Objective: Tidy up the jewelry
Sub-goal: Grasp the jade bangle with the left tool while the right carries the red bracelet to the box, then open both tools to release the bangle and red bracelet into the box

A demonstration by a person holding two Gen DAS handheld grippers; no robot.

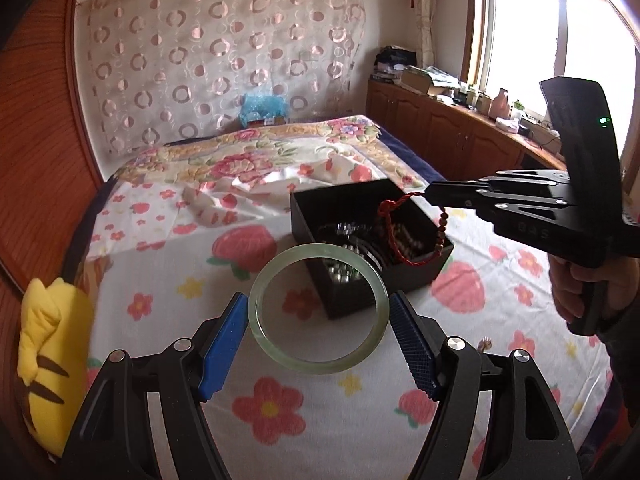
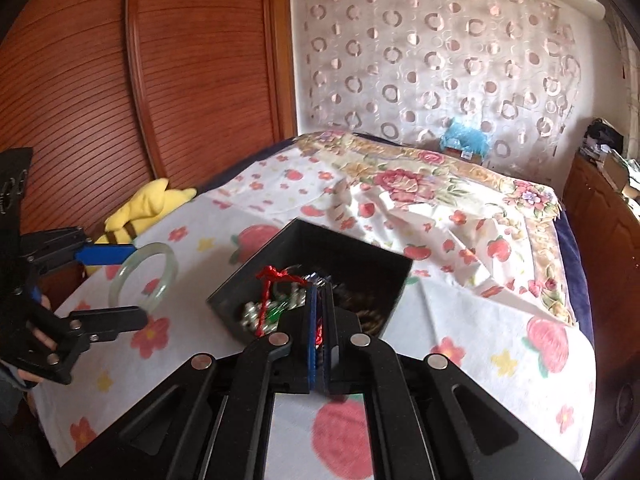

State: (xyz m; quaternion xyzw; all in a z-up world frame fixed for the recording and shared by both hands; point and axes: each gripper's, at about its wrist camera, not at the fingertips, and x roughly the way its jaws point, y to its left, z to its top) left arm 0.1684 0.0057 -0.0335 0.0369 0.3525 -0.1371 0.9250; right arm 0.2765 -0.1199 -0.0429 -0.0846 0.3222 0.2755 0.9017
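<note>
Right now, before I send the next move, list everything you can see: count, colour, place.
jade bangle: one, pale green, between the left pads.
red cord bracelet: one, red with brown beads, hanging from the right jaws over the box.
jewelry box: one, black, open, on the bed; beads and shiny pieces inside.
bed sheet: one, white with red flowers.
plush toy: one, yellow, at the bed's left edge.
wardrobe: brown wood, beside the bed.
left gripper: black, blue pads.
right gripper: black, shut on the cord.
</note>
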